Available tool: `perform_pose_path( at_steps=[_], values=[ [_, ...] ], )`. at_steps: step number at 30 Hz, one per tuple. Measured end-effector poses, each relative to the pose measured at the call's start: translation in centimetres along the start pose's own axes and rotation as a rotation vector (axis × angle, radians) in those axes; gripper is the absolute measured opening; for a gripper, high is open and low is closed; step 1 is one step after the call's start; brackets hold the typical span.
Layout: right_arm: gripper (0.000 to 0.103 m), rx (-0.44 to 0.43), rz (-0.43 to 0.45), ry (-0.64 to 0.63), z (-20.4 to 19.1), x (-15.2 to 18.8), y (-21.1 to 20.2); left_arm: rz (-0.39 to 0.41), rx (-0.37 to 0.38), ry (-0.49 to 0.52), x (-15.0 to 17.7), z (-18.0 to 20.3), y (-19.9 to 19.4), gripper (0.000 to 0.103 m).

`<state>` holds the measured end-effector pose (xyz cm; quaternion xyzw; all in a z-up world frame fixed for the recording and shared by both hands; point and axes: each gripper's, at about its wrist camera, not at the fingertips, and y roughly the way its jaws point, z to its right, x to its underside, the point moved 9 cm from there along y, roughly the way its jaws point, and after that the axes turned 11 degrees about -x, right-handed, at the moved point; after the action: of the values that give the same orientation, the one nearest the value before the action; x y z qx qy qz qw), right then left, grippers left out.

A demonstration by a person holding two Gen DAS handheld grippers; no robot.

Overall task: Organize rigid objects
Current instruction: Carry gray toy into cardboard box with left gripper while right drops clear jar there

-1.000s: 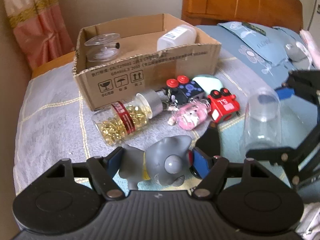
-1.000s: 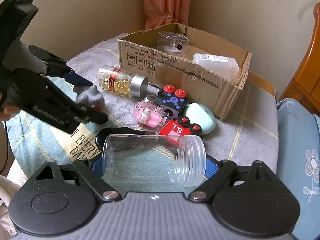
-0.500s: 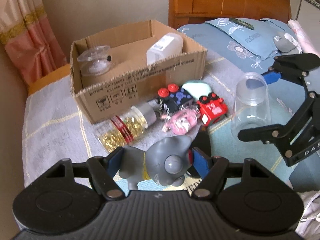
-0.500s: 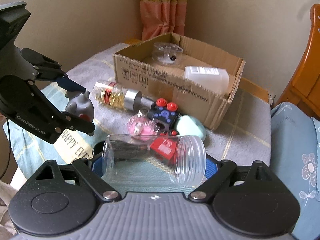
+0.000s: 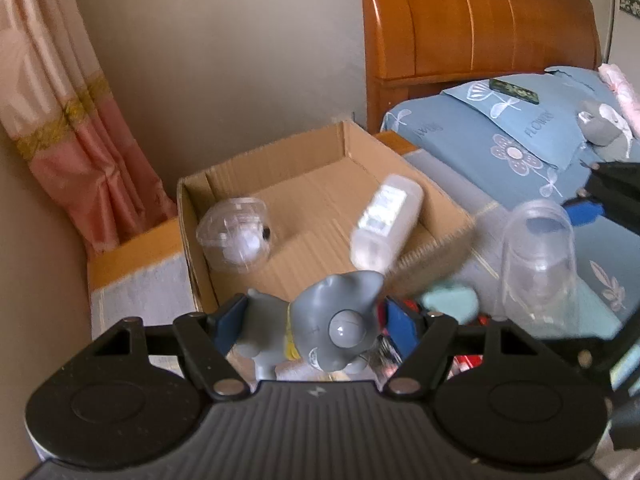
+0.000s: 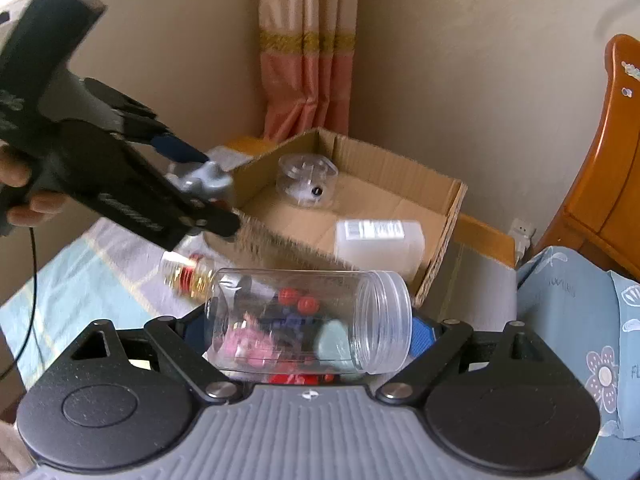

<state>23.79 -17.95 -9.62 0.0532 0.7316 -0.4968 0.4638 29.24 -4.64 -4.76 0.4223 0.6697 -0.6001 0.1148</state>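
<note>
Left wrist view showed the left hand-held gripper [image 5: 310, 320] closed partway on a grey toy figure [image 5: 332, 320], blue pads pressed to its sides so it hung clear of the bench. Just ahead and below lay the open cardboard box [image 5: 320, 184], probably its destination. The right hand-held gripper [image 6: 308, 328] stood wide, clamped across a clear plastic jar [image 6: 308, 320] held sideways, mouth to its right, with the box beyond it.

Clear jar [image 6: 308, 320] sideways in the right hand-held gripper [image 6: 308, 332], cardboard box [image 6: 452, 216] beyond.
</note>
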Motion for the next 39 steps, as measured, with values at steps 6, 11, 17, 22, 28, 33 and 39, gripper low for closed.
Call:
perform_pose_path(
  at_steps=[6,11,17,22,28,33,39],
  values=[
    [0.093,0.006,0.013,-0.003,0.8,-1.9,0.5,-0.017,-0.035,-0.025,-2.0,-1.4,2.5,0.073],
    [0.093,0.016,0.023,0.005,1.7,-3.5,1.2,-0.009,-0.088,-0.018,-2.4,-1.9,3.7,0.096],
    [0.093,0.037,0.009,0.035,3.6,-4.5,2.7,0.009,-0.139,-0.017,-1.5,-2.9,3.7,0.097],
    [0.093,0.052,0.009,0.075,5.2,-5.8,3.7,0.011,-0.117,-0.067,-0.3,-4.0,3.3,0.097],
    [0.093,0.072,-0.005,0.102,6.8,-8.1,5.7,0.038,-0.089,-0.126,0.7,-5.1,2.1,0.097],
    [0.093,0.09,-0.023,0.111,7.7,-10.1,8.0,0.045,-0.083,-0.146,1.4,-5.9,1.6,0.097],
    [0.103,0.12,-0.018,0.113,8.2,-11.4,9.6,0.05,-0.077,-0.163,2.2,-6.5,1.8,0.097]
  ],
)
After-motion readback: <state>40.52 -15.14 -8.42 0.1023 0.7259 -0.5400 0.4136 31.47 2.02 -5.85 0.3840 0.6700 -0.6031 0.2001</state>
